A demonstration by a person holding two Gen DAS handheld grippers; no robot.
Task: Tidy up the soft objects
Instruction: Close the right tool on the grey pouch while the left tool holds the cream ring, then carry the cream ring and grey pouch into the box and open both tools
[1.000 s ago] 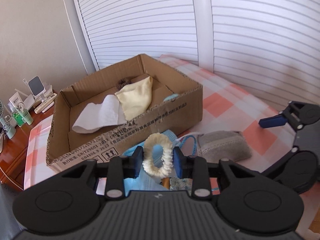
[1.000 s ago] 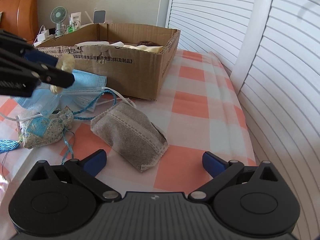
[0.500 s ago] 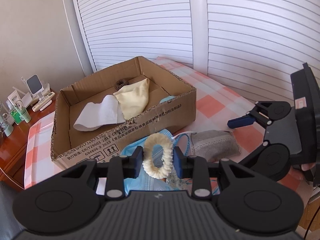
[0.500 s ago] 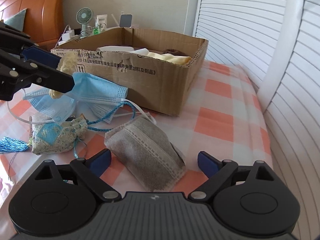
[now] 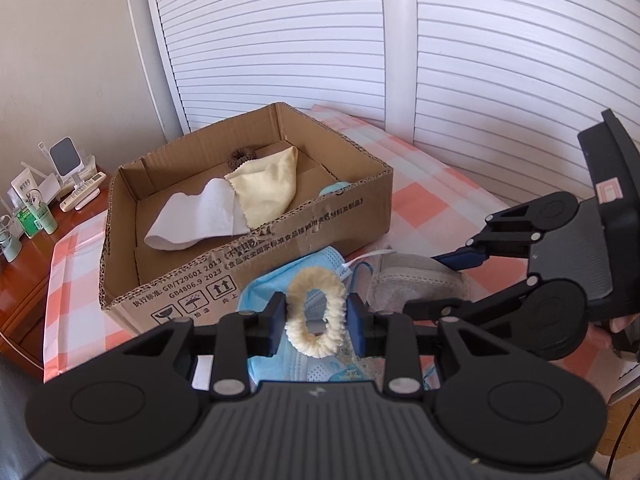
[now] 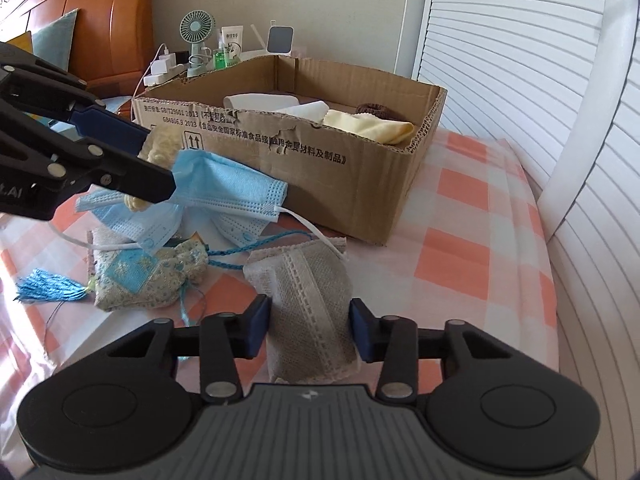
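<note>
- left claw (image 5: 316,314) has its blue pads clamped on a fluffy cream scrunchie (image 5: 317,311), held upright in the lower middle of the left wrist frame, up in the air just in front of the cardboard box (image 5: 304,232)
- right claw (image 6: 308,334) is down low, pads set narrow on either side of the grey pouch (image 6: 310,312) at bottom centre of the right wrist frame. Looks like they're right against it, but honestly can't tell if it's a real grip or just touching
- the pouch lies on the orange and white checked bed cover (image 6: 456,248), near the box's front corner
- left of the pouch: blue face masks (image 6: 224,192) in a loose pile, and below them a patterned sachet (image 6: 148,276) with a blue tassel (image 6: 48,286) sticking out toward the left edge
- inside the box: a white cloth (image 5: 196,216), a pale yellow cloth (image 5: 268,184) overlapping it, and a brown scrunchie (image 5: 240,157) at the back wall
- nightstand (image 5: 20,280) at far left has bottles and a small fan (image 6: 196,32)
</note>
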